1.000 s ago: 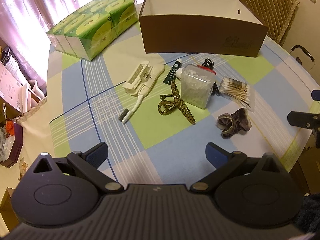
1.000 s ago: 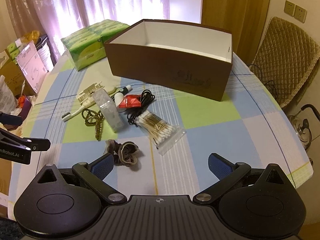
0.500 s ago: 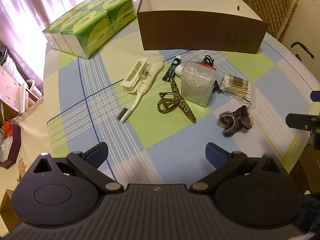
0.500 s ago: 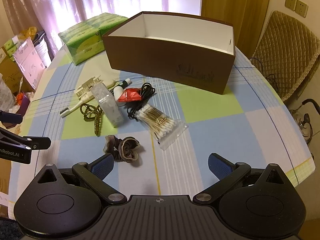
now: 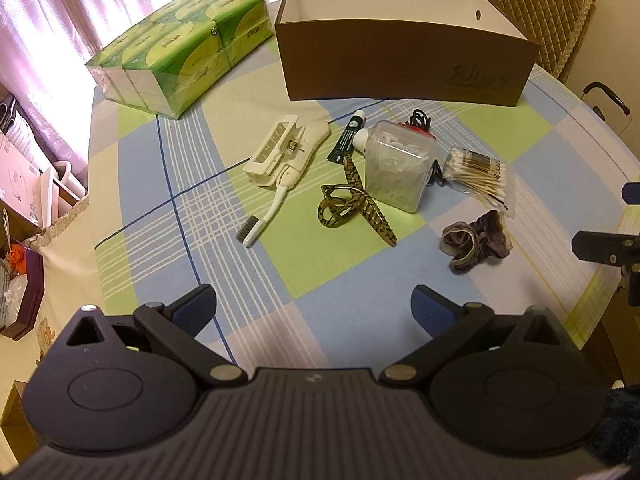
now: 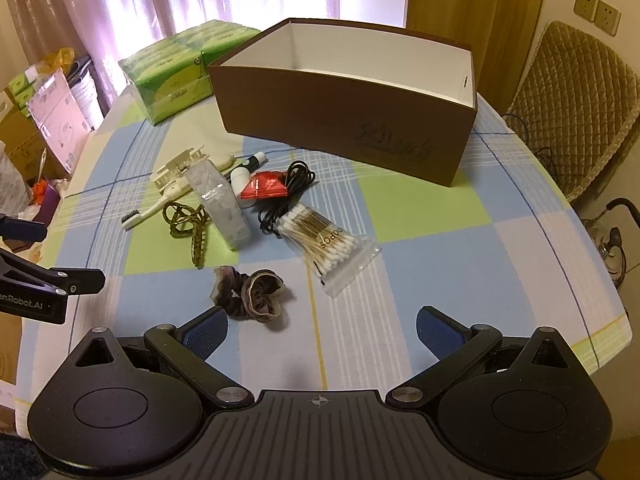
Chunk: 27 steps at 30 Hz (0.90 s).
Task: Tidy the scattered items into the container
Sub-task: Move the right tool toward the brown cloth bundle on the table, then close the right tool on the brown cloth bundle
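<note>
While both grippers hang above the near part of the table, their fingers are wide apart and hold nothing: the left gripper over bare cloth, the right gripper just behind the scrunchie. The near cloth is free; the table edge curves close on the right. The box stands open at the far side, with free cloth in front of it. The items lie in one tight group between: cotton swabs, a clear case standing up, a black cable, a red packet, a toothbrush, a white clip, a tube and a patterned band. Tissue packs stand left of the box, a chair beyond the right edge.
</note>
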Tool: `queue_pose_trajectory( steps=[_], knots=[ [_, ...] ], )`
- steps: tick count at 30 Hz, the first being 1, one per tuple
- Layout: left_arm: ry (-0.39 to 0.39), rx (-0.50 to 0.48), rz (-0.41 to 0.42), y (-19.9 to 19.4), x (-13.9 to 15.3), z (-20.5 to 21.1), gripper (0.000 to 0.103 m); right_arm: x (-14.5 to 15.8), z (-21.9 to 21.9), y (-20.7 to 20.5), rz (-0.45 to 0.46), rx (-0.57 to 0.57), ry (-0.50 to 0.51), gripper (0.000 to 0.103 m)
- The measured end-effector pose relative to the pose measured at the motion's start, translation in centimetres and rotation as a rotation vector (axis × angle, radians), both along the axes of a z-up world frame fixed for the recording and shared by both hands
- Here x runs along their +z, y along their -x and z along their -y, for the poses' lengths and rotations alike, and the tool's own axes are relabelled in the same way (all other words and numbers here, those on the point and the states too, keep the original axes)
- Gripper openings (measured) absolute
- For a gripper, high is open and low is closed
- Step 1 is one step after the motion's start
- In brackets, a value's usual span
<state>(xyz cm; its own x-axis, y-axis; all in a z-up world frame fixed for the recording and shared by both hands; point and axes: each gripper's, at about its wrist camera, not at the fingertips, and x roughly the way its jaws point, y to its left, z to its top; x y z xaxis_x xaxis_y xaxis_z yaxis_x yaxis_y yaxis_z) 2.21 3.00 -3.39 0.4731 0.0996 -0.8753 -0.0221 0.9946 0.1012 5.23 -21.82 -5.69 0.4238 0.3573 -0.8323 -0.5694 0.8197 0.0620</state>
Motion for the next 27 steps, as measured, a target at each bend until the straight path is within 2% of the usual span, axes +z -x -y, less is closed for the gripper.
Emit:
queue_pose_trajectory(
  steps=[9,16,27],
  knots=[
    [0.02,-0.015,-0.009,-0.7,-0.8,-0.1,0.102,-1.3,-0.8,-0.7,-0.078,-0.001,-0.037,0.103],
    [0.03,-0.016,-0.009,-1.2,-1.6,-0.8,0.102,-1.8,-1.7,-1.2,-0.102,0.016,-0.097,0.103],
    [0.034,-0.055,-0.007,-3.2,-3.1,-1.6,0.102,-3.9,-3.7,-2.1,-0.144,0.052,-0.086,0.103]
  ],
)
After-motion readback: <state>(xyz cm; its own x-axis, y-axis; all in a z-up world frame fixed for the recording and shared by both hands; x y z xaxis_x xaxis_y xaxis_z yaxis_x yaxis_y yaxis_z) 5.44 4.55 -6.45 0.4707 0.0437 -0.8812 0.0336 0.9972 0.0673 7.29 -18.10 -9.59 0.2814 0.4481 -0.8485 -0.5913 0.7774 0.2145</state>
